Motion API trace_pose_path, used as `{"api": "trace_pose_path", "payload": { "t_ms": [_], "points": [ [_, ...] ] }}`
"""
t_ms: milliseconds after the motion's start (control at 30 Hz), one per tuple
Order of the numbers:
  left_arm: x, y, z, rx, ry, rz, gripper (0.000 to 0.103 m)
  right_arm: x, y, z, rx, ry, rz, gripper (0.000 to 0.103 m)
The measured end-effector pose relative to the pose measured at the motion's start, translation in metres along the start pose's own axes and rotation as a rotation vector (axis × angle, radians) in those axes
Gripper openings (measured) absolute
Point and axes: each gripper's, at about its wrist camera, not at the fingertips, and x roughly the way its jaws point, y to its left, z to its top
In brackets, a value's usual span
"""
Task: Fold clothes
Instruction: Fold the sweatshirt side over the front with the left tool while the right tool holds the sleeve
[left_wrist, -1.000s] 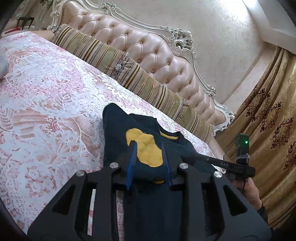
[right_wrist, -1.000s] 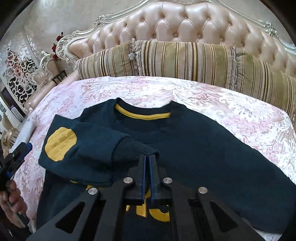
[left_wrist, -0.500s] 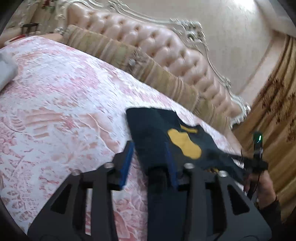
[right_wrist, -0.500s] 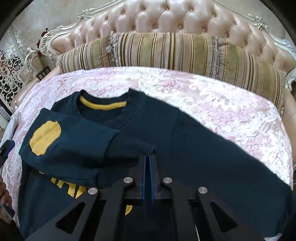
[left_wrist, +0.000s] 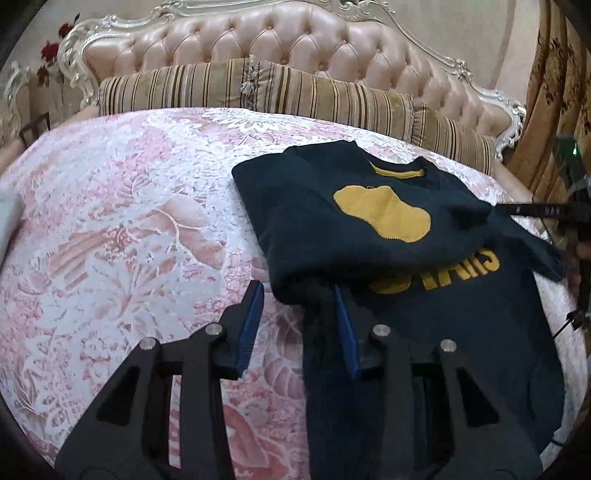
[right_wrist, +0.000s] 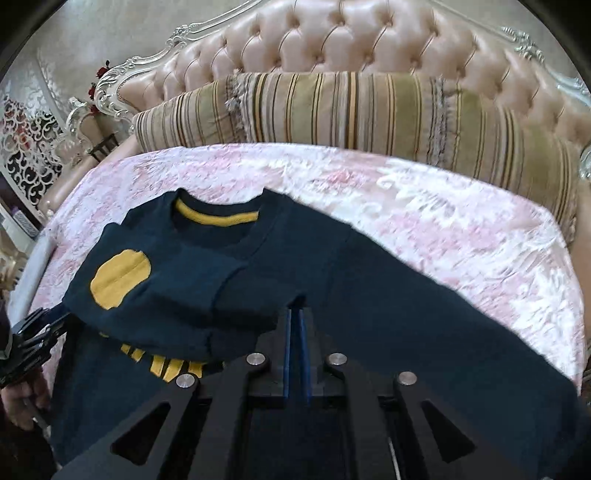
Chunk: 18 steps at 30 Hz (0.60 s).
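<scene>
On the pink bedspread (left_wrist: 122, 236) lies the navy sweatshirt (right_wrist: 369, 295), one sleeve (left_wrist: 332, 221) folded across its chest. Left gripper (left_wrist: 299, 325) spread, empty; right gripper (right_wrist: 295, 332) clenched on the cuff (left_wrist: 469, 216). Risk: tugging the cuff sideways could skew the fold.

A bed (left_wrist: 110, 229) with pink floral cover carries a navy sweater (left_wrist: 461, 325) and striped bolsters (right_wrist: 369, 110).

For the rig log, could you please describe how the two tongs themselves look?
Both match. The left tongs have a matte black frame with triangular cut-outs, round silver screw heads and two flat fingers lined with blue pads. The right tongs are built alike; a thin cable runs along their frame.
</scene>
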Motion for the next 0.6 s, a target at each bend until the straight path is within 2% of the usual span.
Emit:
{"api": "trace_pose_path", "payload": {
  "t_ms": [67, 133, 167, 267, 367, 467, 600],
  "points": [
    [0.0, 0.001, 0.0, -0.011, -0.002, -0.007, 0.042, 0.004, -0.003, 0.001, 0.021, 0.011, 0.038, 0.028],
    [0.0, 0.002, 0.001, -0.021, -0.005, -0.014, 0.042, 0.006, -0.005, 0.004, 0.035, 0.011, 0.062, 0.083],
    [-0.001, 0.002, 0.001, -0.026, -0.006, -0.018, 0.042, 0.006, -0.004, 0.005, 0.023, -0.003, 0.05, 0.086],
    [-0.001, 0.004, 0.002, -0.042, -0.01, -0.029, 0.043, 0.003, 0.0, 0.008, -0.017, -0.046, -0.009, 0.086],
    [-0.001, 0.005, 0.002, -0.058, -0.013, -0.04, 0.043, 0.003, 0.001, 0.011, -0.037, -0.058, 0.049, 0.086],
    [-0.002, 0.006, 0.003, -0.073, -0.017, -0.05, 0.043, 0.008, 0.008, 0.013, -0.111, -0.049, 0.119, 0.086],
    [-0.004, 0.008, 0.004, -0.085, -0.03, -0.056, 0.043, 0.014, 0.019, 0.017, -0.308, -0.053, 0.163, 0.085]
  ]
}}
